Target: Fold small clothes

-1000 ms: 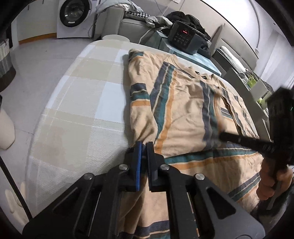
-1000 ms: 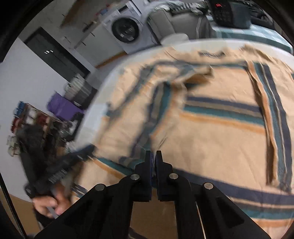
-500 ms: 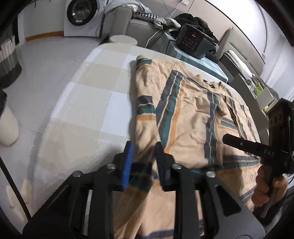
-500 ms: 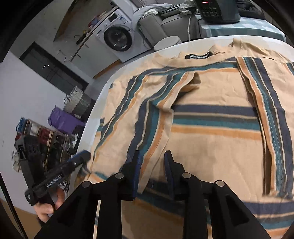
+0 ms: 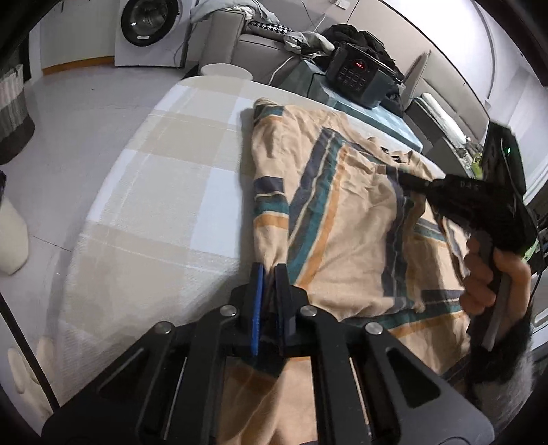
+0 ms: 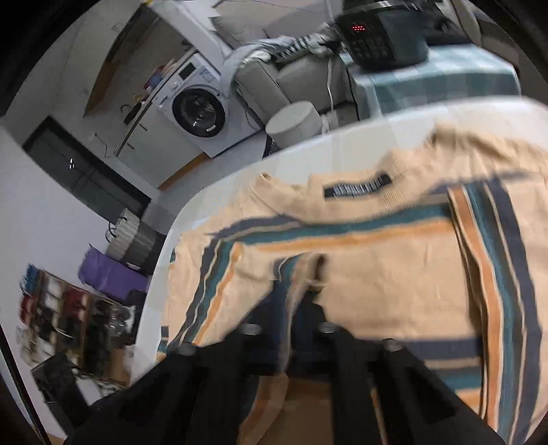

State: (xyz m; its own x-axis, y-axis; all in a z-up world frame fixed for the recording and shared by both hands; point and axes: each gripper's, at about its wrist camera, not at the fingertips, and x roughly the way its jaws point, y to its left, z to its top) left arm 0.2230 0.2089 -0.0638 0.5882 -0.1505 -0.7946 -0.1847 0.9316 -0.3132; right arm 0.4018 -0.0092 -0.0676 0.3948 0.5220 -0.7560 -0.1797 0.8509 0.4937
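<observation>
A tan shirt with navy, teal and orange stripes point(image 5: 346, 219) lies on a checked table cover point(image 5: 164, 178). Its bottom part is lifted and folded up toward the collar. My left gripper point(image 5: 269, 274) is shut on the shirt's left hem edge. In the left wrist view my right gripper point(image 5: 407, 179) is held over the shirt near the collar. In the right wrist view the shirt point(image 6: 394, 267) drapes over my right gripper point(image 6: 296, 301), which is shut on a fold of it. The collar label point(image 6: 358, 186) lies ahead.
A black appliance with a red display point(image 5: 359, 78) stands on a teal-checked table beyond the far edge. A washing machine point(image 5: 147, 30), a grey sofa with clothes point(image 5: 260, 37) and a round white stool point(image 6: 294, 123) are behind. A basket point(image 5: 13, 113) stands left.
Both grippers opened half a second ago and have shut again on the shirt's lower part. They have carried it forward toward the collar; the right one moved fast, blurring its view.
</observation>
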